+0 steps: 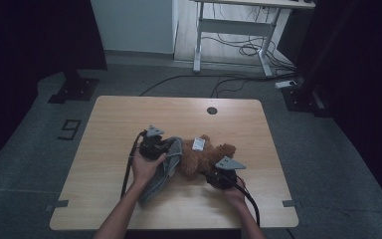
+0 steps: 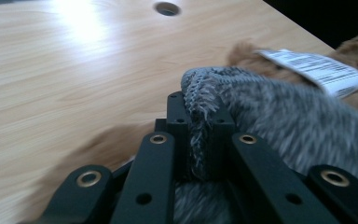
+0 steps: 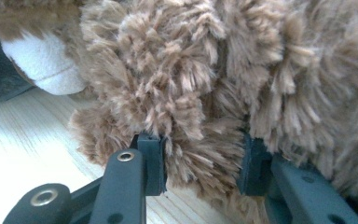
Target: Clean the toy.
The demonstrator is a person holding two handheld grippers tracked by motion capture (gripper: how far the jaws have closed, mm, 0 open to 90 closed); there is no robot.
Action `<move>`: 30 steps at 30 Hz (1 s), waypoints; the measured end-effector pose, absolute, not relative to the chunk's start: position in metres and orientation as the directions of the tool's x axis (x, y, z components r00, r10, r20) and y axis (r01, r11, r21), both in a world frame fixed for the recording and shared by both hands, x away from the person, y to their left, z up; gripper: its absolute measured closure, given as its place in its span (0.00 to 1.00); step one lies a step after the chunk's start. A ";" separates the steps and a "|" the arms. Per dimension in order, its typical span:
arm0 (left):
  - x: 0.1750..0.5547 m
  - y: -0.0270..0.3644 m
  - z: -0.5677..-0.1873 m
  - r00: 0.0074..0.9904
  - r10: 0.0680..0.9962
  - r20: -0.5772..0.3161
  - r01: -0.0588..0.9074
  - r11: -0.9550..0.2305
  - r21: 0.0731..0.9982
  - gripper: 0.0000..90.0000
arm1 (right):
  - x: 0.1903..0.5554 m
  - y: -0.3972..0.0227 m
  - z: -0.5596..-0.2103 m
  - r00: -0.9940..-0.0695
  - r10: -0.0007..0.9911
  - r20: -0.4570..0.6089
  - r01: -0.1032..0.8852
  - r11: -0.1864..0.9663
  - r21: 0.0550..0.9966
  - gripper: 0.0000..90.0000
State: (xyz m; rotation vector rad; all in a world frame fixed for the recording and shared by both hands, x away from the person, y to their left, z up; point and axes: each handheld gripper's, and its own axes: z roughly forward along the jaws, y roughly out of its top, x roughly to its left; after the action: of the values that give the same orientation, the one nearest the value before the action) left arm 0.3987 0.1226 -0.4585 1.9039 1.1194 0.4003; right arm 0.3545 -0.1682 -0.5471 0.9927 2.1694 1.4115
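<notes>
A brown plush teddy bear [image 1: 206,155] lies in the middle of the wooden table [image 1: 124,117], a white label [image 1: 198,144] on it. A grey knitted cloth [image 1: 168,167] lies against the bear's left side. My left gripper [image 1: 165,148] is shut on the cloth's edge; in the left gripper view its jaws pinch the grey knit [image 2: 200,116] with the label [image 2: 314,70] just beyond. My right gripper [image 1: 218,174] is at the bear's near side, its jaws closed on a tuft of brown fur [image 3: 200,154].
A round cable hole [image 1: 212,110] sits near the table's far edge. Beyond the table stand a white desk frame [image 1: 234,35], loose cables [image 1: 248,50] on the floor and black stand bases [image 1: 73,89] at both sides.
</notes>
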 end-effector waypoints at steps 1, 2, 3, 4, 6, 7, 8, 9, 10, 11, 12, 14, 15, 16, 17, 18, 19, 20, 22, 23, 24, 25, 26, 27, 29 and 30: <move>0.397 0.130 -0.457 0.536 0.834 -0.134 0.545 -0.220 0.809 0.92 | 0.354 -0.168 -0.547 -0.684 0.726 0.070 0.359 0.251 0.899 0.68; 0.395 0.136 -0.456 0.525 0.841 -0.130 0.546 -0.216 0.810 0.92 | 0.354 -0.169 -0.547 -0.684 0.726 0.072 0.361 0.251 0.898 0.68; 0.393 0.143 -0.456 0.515 0.848 -0.126 0.546 -0.211 0.811 0.92 | 0.354 -0.169 -0.548 -0.684 0.726 0.074 0.362 0.250 0.898 0.68; 0.392 0.149 -0.456 0.503 0.855 -0.126 0.550 -0.205 0.809 0.92 | 0.354 -0.169 -0.548 -0.684 0.726 0.074 0.362 0.249 0.898 0.68; 0.389 0.162 -0.458 0.487 0.859 -0.156 0.572 -0.179 0.800 0.92 | 0.354 -0.169 -0.548 -0.683 0.727 0.076 0.363 0.247 0.899 0.68; 0.388 0.168 -0.459 0.476 0.864 -0.162 0.579 -0.170 0.797 0.92 | 0.354 -0.169 -0.548 -0.682 0.727 0.077 0.364 0.246 0.898 0.68; 0.387 0.171 -0.459 0.473 0.866 -0.161 0.582 -0.170 0.795 0.92 | 0.354 -0.169 -0.548 -0.682 0.727 0.079 0.365 0.245 0.898 0.68; 0.386 0.174 -0.459 0.469 0.867 -0.170 0.587 -0.162 0.793 0.92 | 0.354 -0.170 -0.548 -0.682 0.727 0.080 0.366 0.244 0.898 0.68; 0.386 0.175 -0.457 0.466 0.866 -0.180 0.588 -0.151 0.795 0.92 | 0.355 -0.170 -0.548 -0.683 0.726 0.083 0.367 0.242 0.898 0.68; 0.386 0.175 -0.453 0.470 0.860 -0.196 0.584 -0.137 0.800 0.92 | 0.355 -0.170 -0.548 -0.683 0.726 0.086 0.368 0.240 0.898 0.68; 0.387 0.174 -0.449 0.477 0.856 -0.201 0.580 -0.134 0.804 0.92 | 0.355 -0.170 -0.548 -0.682 0.726 0.088 0.370 0.239 0.898 0.68; 0.388 0.164 -0.435 0.499 0.846 -0.187 0.552 -0.144 0.821 0.92 | 0.354 -0.170 -0.548 -0.682 0.726 0.088 0.370 0.239 0.898 0.68; 0.389 0.157 -0.427 0.518 0.837 -0.176 0.536 -0.157 0.829 0.92 | 0.354 -0.170 -0.548 -0.683 0.725 0.086 0.368 0.240 0.898 0.68; 0.391 0.147 -0.419 0.536 0.827 -0.168 0.520 -0.167 0.838 0.92 | 0.354 -0.170 -0.548 -0.684 0.725 0.088 0.369 0.239 0.898 0.68; 0.393 0.137 -0.412 0.552 0.818 -0.161 0.505 -0.174 0.846 0.92 | 0.354 -0.170 -0.548 -0.685 0.723 0.088 0.368 0.240 0.898 0.68; 0.395 0.126 -0.405 0.573 0.804 -0.157 0.492 -0.185 0.851 0.92 | 0.354 -0.170 -0.548 -0.686 0.722 0.088 0.369 0.241 0.897 0.68; 0.398 0.113 -0.399 0.592 0.790 -0.159 0.484 -0.191 0.854 0.92 | 0.354 -0.170 -0.548 -0.686 0.722 0.087 0.367 0.241 0.898 0.68; 0.401 0.099 -0.394 0.610 0.778 -0.153 0.475 -0.204 0.856 0.92 | 0.354 -0.171 -0.548 -0.687 0.721 0.088 0.369 0.242 0.897 0.68; 0.405 0.074 -0.388 0.642 0.754 -0.139 0.460 -0.234 0.857 0.92 | 0.354 -0.171 -0.548 -0.688 0.720 0.092 0.372 0.242 0.896 0.68; 0.407 0.055 -0.387 0.666 0.734 -0.134 0.453 -0.255 0.854 0.92 | 0.354 -0.172 -0.548 -0.689 0.719 0.093 0.374 0.242 0.895 0.68; 0.409 0.040 -0.387 0.682 0.719 -0.134 0.454 -0.272 0.849 0.92 | 0.354 -0.172 -0.548 -0.691 0.717 0.095 0.374 0.242 0.895 0.68; 0.411 0.023 -0.390 0.700 0.701 -0.137 0.457 -0.291 0.841 0.92 | 0.354 -0.172 -0.548 -0.692 0.716 0.093 0.373 0.243 0.896 0.68; 0.412 0.012 -0.392 0.709 0.692 -0.137 0.457 -0.303 0.836 0.92 | 0.354 -0.172 -0.548 -0.691 0.716 0.094 0.373 0.243 0.895 0.68; 0.413 0.000 -0.396 0.721 0.680 -0.133 0.458 -0.323 0.828 0.92 | 0.354 -0.172 -0.548 -0.691 0.716 0.096 0.375 0.242 0.895 0.68; 0.414 -0.023 -0.407 0.740 0.660 -0.130 0.470 -0.368 0.803 0.92 | 0.354 -0.172 -0.548 -0.692 0.715 0.096 0.374 0.243 0.895 0.68; 0.415 -0.032 -0.415 0.752 0.644 -0.141 0.486 -0.397 0.778 0.92 | 0.354 -0.172 -0.548 -0.693 0.715 0.096 0.374 0.243 0.895 0.68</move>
State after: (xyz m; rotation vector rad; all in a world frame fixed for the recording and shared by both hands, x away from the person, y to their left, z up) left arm 0.4147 -0.0317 -0.4149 2.0720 0.8475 0.2282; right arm 0.3544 -0.1723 -0.5483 1.0055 2.1887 1.4311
